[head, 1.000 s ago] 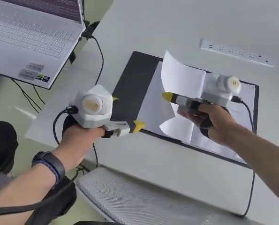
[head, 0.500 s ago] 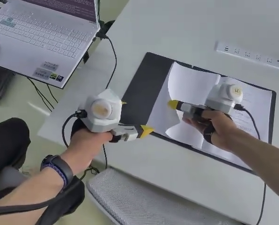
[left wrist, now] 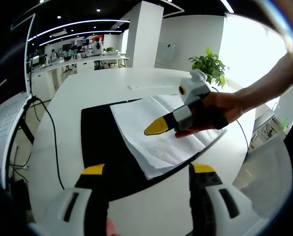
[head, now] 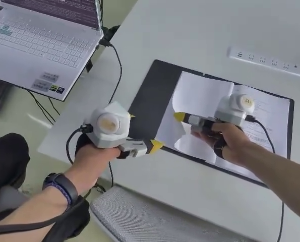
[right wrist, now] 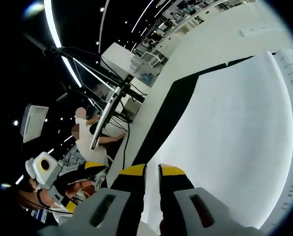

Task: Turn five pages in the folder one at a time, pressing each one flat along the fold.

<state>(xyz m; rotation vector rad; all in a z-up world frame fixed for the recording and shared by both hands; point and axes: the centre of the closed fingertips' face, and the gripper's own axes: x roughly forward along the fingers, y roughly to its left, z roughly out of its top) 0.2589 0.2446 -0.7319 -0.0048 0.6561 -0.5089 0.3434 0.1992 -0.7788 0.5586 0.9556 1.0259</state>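
Observation:
A black folder (head: 147, 96) lies open on the white table, with printed pages on its right half. My right gripper (head: 179, 117) is shut on the left edge of a white page (head: 200, 96), which lies low over the folder's left side. In the right gripper view the jaws (right wrist: 151, 169) stand almost together where the page (right wrist: 235, 123) meets the black cover (right wrist: 171, 113). My left gripper (head: 154, 146) hovers open and holds nothing, just off the folder's near left corner. Its own view (left wrist: 147, 169) looks at the page (left wrist: 146, 147) and the right gripper (left wrist: 153, 128).
An open laptop (head: 44, 35) sits at the far left, and a black cable (head: 114, 60) runs from it along the table's edge. A white power strip (head: 271, 60) lies beyond the folder. A grey mesh chair seat (head: 155, 217) is below the table's near edge.
The page stood raised and curled above the folder; it has now come down to the left with my right gripper and lies nearly flat. My left gripper has stayed near the corner.

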